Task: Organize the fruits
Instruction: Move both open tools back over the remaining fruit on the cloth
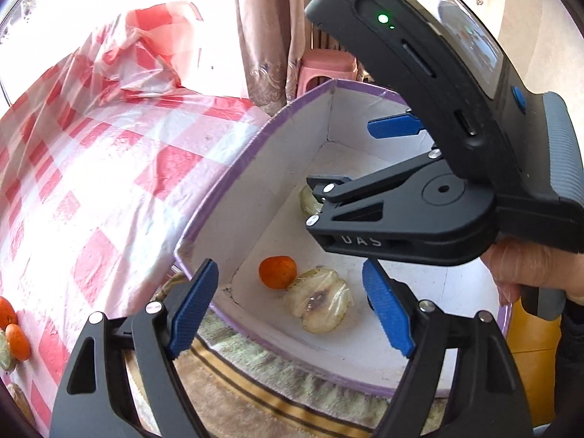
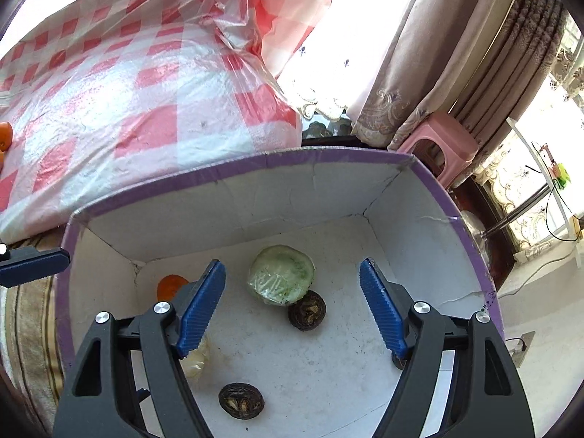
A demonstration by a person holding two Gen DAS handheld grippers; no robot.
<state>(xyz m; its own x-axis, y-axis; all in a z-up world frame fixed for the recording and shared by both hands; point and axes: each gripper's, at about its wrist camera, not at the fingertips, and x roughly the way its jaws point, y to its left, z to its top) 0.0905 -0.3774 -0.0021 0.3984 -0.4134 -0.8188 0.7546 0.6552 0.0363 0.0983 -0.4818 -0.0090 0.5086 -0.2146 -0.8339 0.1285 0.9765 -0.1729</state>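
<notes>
A purple-rimmed white box [image 1: 233, 179] [image 2: 255, 160] holds fruit. In the left wrist view it holds an orange tangerine [image 1: 277, 271] and a plastic-wrapped pale fruit half [image 1: 321, 301]. In the right wrist view I see a wrapped green fruit half [image 2: 281, 274], two dark brown fruits [image 2: 306, 310] [image 2: 241, 400] and the tangerine [image 2: 169, 284]. My left gripper [image 1: 292, 310] is open and empty over the box's near corner. My right gripper [image 2: 292, 306] is open and empty inside the box; its body [image 1: 419, 211] shows in the left wrist view.
A red-and-white checked plastic cloth [image 1: 91, 168] [image 2: 127, 91] covers the surface left of the box. More tangerines [image 1: 14, 328] [image 2: 4, 135] lie on it at the left. A pink stool [image 2: 438, 138] and curtains [image 2: 438, 54] stand behind. A striped mat [image 1: 255, 383] lies under the box.
</notes>
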